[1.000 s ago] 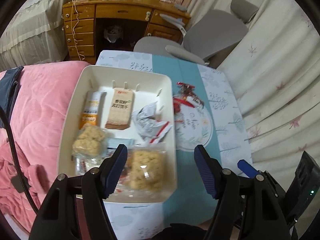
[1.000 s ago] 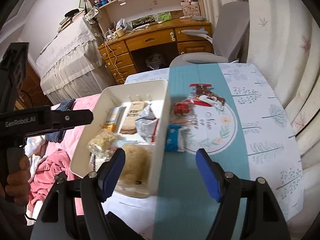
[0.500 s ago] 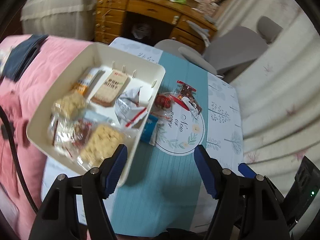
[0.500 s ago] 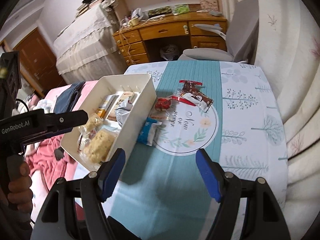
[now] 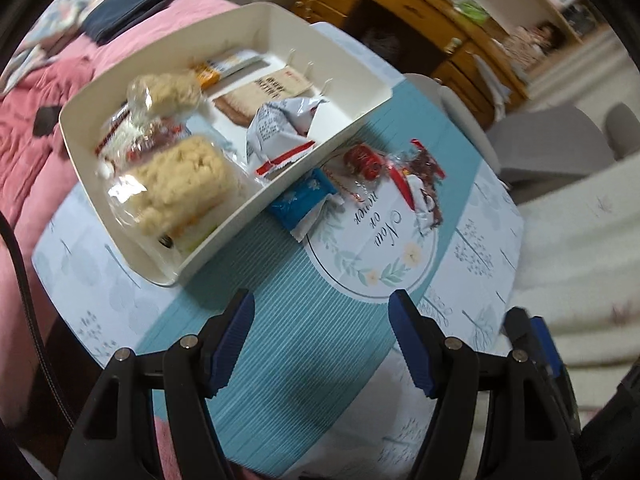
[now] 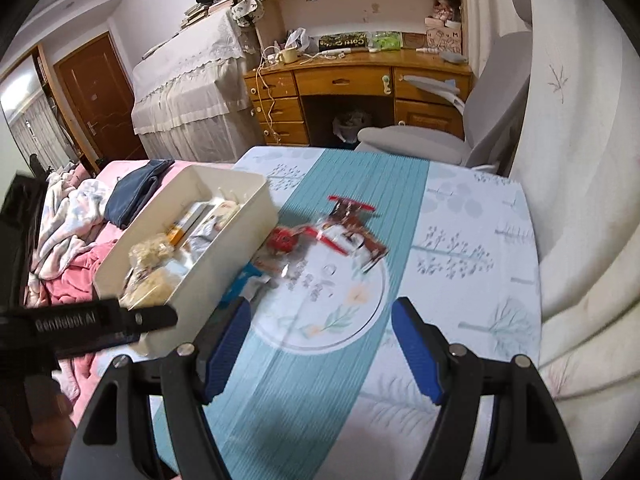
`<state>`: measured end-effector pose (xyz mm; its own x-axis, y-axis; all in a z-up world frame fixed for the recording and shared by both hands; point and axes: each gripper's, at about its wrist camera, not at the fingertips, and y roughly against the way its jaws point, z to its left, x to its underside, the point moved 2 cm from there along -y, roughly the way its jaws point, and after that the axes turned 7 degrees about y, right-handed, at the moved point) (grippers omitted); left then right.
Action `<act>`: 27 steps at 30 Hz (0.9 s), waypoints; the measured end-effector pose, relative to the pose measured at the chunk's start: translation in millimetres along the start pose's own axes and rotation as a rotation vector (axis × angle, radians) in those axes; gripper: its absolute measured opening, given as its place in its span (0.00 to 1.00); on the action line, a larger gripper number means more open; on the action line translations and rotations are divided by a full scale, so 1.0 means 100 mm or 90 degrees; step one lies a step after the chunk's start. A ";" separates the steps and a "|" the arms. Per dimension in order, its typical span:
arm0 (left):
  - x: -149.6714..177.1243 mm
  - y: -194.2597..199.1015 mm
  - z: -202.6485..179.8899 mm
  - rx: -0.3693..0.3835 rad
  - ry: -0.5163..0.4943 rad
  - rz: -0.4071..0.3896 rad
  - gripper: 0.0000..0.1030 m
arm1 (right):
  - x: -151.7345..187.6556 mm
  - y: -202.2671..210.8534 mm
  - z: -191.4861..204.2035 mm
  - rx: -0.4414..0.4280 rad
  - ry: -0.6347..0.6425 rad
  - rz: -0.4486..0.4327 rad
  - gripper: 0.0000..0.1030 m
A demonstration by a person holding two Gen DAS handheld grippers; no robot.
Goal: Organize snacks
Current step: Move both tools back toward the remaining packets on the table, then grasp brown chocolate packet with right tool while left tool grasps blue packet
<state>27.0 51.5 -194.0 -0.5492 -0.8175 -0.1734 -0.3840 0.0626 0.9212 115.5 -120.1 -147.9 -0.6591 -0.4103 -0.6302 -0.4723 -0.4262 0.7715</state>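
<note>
Bedroom surface [image 5: 288,280] shows your white tray [image 5: 224,228] holding sorted snacks at left, so both spread, empty tongs, left [image 5: 320,340] and right [image 6: 320,344], face loose wrappers [image 5: 420,176] beside it.

A: Tray [image 5: 352,120]?
B: Smooth cream plastic, semi-matt. Snacks inside in clear glossy film; rice cake [image 5: 180,184] looks rough, grainy.
A: Table cover [image 6: 472,240]?
B: Printed, w/ ribbed teal strip down the middle, matt.
A: Blue packet [image 5: 302,200] by tray's edge?
B: Shiny foil-like wrap.
A: Desk [image 6: 352,80]?
B: Varnished wood. Pink bedding [image 5: 24,128]: soft cloth.
</note>
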 end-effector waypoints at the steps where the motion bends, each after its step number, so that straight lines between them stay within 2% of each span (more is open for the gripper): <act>1: 0.01 -0.07 -0.02 -0.008 0.014 -0.004 0.67 | -0.02 -0.03 -0.04 0.000 0.001 -0.004 0.71; 6: -0.04 -0.33 -0.05 -0.014 0.090 -0.022 0.68 | -0.12 -0.29 -0.22 0.014 0.028 -0.012 0.71; 8: -0.07 -0.42 -0.06 -0.011 0.122 -0.038 0.72 | -0.15 -0.40 -0.26 0.019 0.042 -0.016 0.71; 13: -0.18 -0.64 -0.07 -0.015 0.175 -0.078 0.76 | -0.22 -0.77 -0.36 0.020 0.082 -0.013 0.71; 16: -0.22 -0.79 -0.06 -0.020 0.206 -0.083 0.77 | -0.24 -0.97 -0.38 0.019 0.110 -0.011 0.71; 23: -0.35 -1.08 -0.06 -0.052 0.238 -0.111 0.77 | -0.21 -1.46 -0.39 0.019 0.161 0.007 0.68; 27: -0.43 -1.22 -0.04 -0.060 0.251 -0.111 0.77 | -0.21 -1.71 -0.41 0.022 0.175 0.019 0.67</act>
<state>100.6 76.4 -297.1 -0.1498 -0.9685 -0.1990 -0.3664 -0.1326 0.9210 233.9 -71.6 -270.6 -0.4912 -0.6279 -0.6036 -0.4780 -0.3850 0.7895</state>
